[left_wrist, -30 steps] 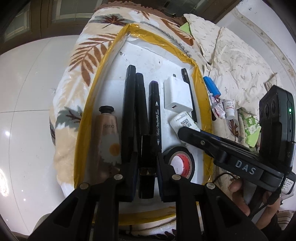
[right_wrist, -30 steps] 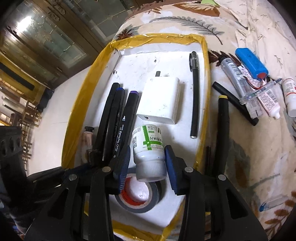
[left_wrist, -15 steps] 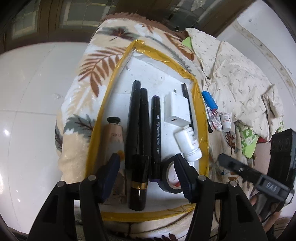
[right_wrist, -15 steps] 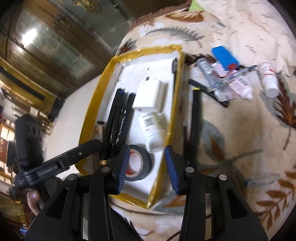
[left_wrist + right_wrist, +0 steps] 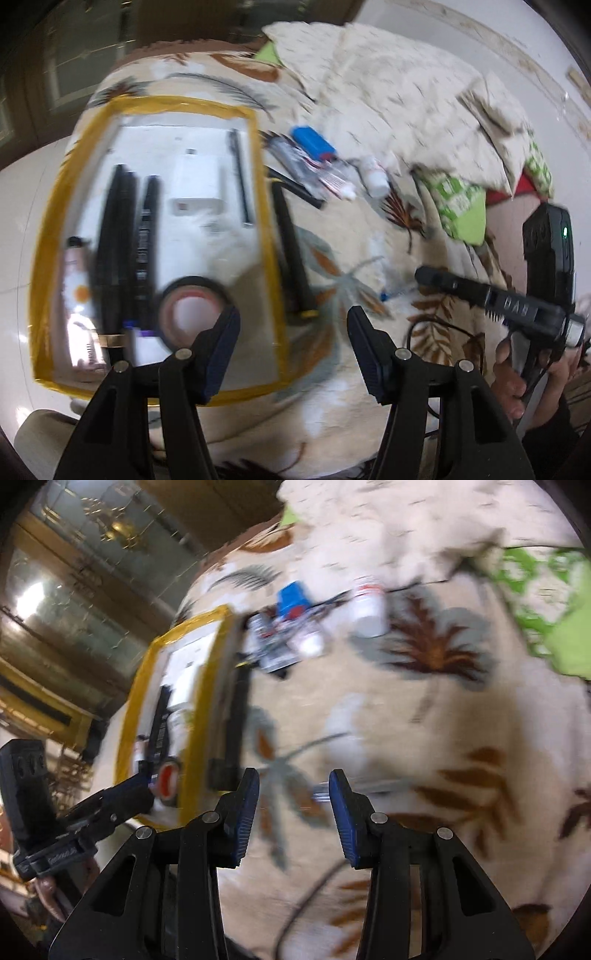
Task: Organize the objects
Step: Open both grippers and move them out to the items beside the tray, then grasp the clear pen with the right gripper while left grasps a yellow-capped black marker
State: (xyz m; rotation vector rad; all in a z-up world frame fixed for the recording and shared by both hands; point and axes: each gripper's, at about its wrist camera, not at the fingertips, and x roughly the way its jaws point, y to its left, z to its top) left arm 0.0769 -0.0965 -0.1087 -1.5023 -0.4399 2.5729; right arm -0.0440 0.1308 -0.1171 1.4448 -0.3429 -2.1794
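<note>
A white tray with a yellow taped rim (image 5: 264, 192) lies on the leaf-patterned blanket (image 5: 351, 236). It holds black pens (image 5: 118, 236), a white charger (image 5: 195, 184), a tape roll (image 5: 192, 306) and a hand-cream tube (image 5: 75, 273). Outside it lie a black yellow-tipped pen (image 5: 293, 258), a blue battery (image 5: 314, 142) and a small white bottle (image 5: 375, 175). My left gripper (image 5: 293, 350) is open and empty, just right of the tray's near corner. My right gripper (image 5: 293, 808) is open and empty above the blanket; the tray (image 5: 207, 686) is to its left.
A crumpled cream cloth (image 5: 406, 96) and a green packet (image 5: 461, 206) lie at the back right. The right gripper's body (image 5: 517, 302) and hand show at the right of the left wrist view. White floor (image 5: 22, 221) lies beyond the left edge.
Both grippers have let go and swung right, away from the tray. The left released a black pen, the right the white pill bottle; both items lie in the tray.
</note>
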